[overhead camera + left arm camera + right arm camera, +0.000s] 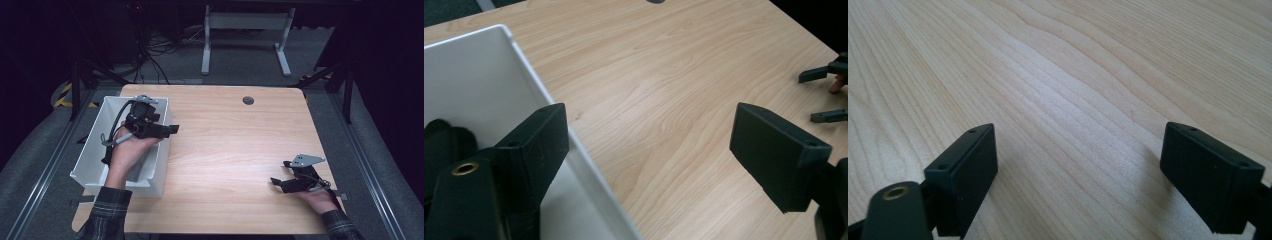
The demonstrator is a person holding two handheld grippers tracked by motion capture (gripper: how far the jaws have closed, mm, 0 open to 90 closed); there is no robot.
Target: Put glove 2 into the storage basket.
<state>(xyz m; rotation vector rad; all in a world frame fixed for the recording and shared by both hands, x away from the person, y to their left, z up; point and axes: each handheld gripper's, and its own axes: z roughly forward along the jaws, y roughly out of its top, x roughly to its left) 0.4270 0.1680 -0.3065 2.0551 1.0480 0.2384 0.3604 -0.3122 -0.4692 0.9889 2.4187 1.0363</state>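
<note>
A white plastic bin (97, 137) stands on the left part of the wooden table (235, 150). My left gripper (170, 131) hangs over the bin's right wall (574, 150), pointing right across the table. Its jaws are open with nothing between them (649, 130). A dark thing (446, 140) lies inside the bin; I cannot tell what it is. My right gripper (278, 172) rests low near the table's front right corner, pointing left. Its jaws are open over bare wood (1078, 145). It also appears far off in the left gripper view (808, 97).
A round cable hole (248, 100) sits near the table's far edge. Beyond the table stand a white desk frame (245, 35) and loose cables (155, 50) on the grey floor. Wood stretches between the two grippers.
</note>
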